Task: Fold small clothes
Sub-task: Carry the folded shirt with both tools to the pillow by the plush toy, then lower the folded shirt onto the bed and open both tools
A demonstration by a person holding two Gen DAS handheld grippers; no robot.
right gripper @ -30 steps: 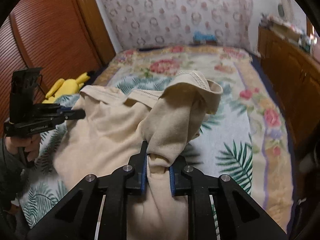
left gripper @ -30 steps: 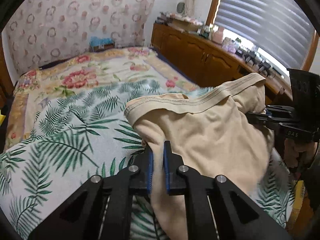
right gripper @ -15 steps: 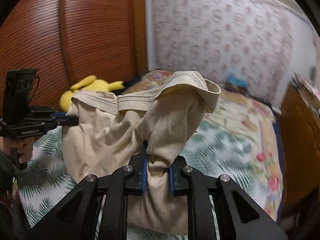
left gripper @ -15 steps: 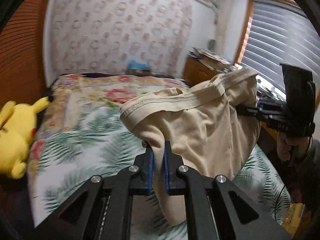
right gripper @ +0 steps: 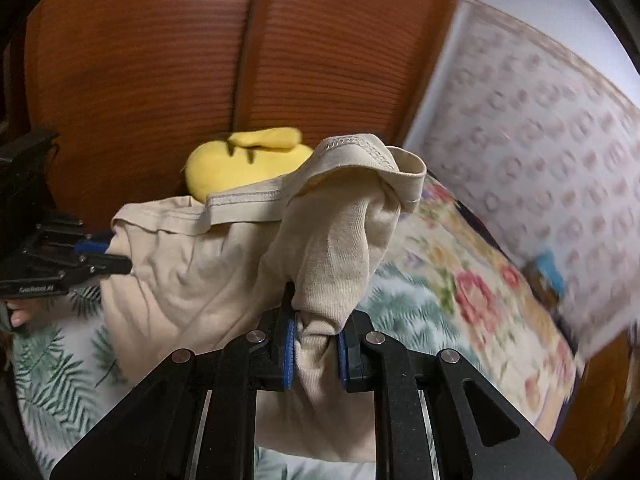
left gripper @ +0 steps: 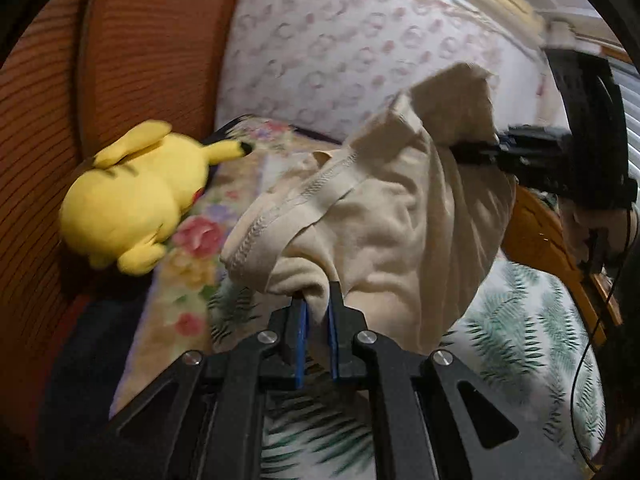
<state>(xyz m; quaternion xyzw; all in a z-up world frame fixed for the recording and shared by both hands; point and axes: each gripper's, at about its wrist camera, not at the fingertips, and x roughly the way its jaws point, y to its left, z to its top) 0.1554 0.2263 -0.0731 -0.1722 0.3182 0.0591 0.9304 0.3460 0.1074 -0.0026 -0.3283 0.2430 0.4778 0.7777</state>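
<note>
Beige garment [left gripper: 404, 216] lifted clear of bed [left gripper: 532, 320], hanging in air btwn both grippers. Left gripper [left gripper: 317, 320] clamped narrow on a bunch of cloth near waistband [left gripper: 280, 216]; right gripper [right gripper: 316, 332] likewise pinched on a thick wad at other side, waistband hem draped over top. In left view, right gripper [left gripper: 476, 150] seen biting far corner of cloth; in right view, left gripper [right gripper: 104, 258] at the near-left edge.

Vs 1 s ago: whole pair swung leftward & up — view gone from bed centre + cabinets/window to red slatted wardrobe [right gripper: 160, 60] and yellow plush [left gripper: 132, 196] at bed edge. Background blurred, so mid-swing prob. Cloth less spread, more slack and creased than before.

Meaning: still repositioning/shaking-out stage, no fold made yet. Next likely needs pulling grippers apart to tension the waistband, then laying flat on palm-print bed. Risk: bunched grips leave wrinkles.
</note>
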